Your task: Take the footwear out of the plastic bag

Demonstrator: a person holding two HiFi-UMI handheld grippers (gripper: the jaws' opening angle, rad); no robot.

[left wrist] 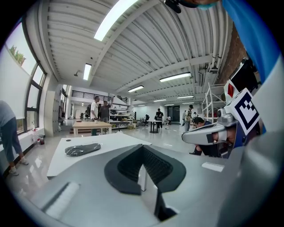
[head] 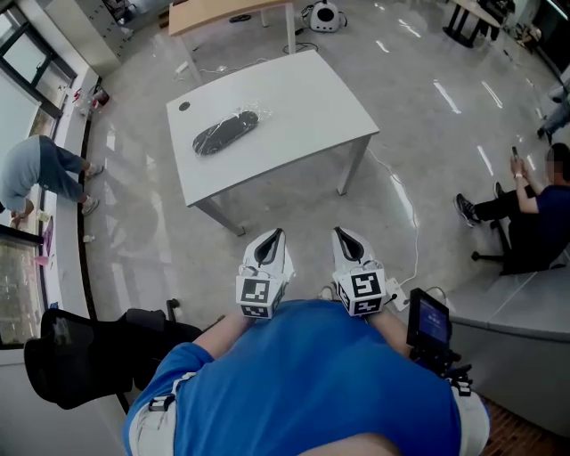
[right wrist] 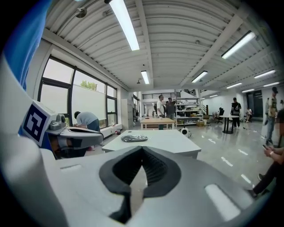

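A dark shoe in a clear plastic bag (head: 225, 132) lies on the white table (head: 303, 98), toward its left side. The same bag (left wrist: 82, 149) shows small in the left gripper view, and the bag (right wrist: 134, 138) shows far off in the right gripper view. My left gripper (head: 277, 233) and right gripper (head: 339, 232) are held side by side in front of my chest, well short of the table's near edge. Both are shut with nothing between the jaws. In the left gripper view the jaws (left wrist: 143, 146) meet at the tips; the right gripper (right wrist: 142, 149) looks the same.
A black office chair (head: 89, 352) stands at my left. A seated person (head: 534, 209) is at the right, and another person (head: 36, 174) bends over by the windows at left. A wooden table (head: 232, 13) stands beyond the white one. A cable (head: 401, 200) runs across the floor.
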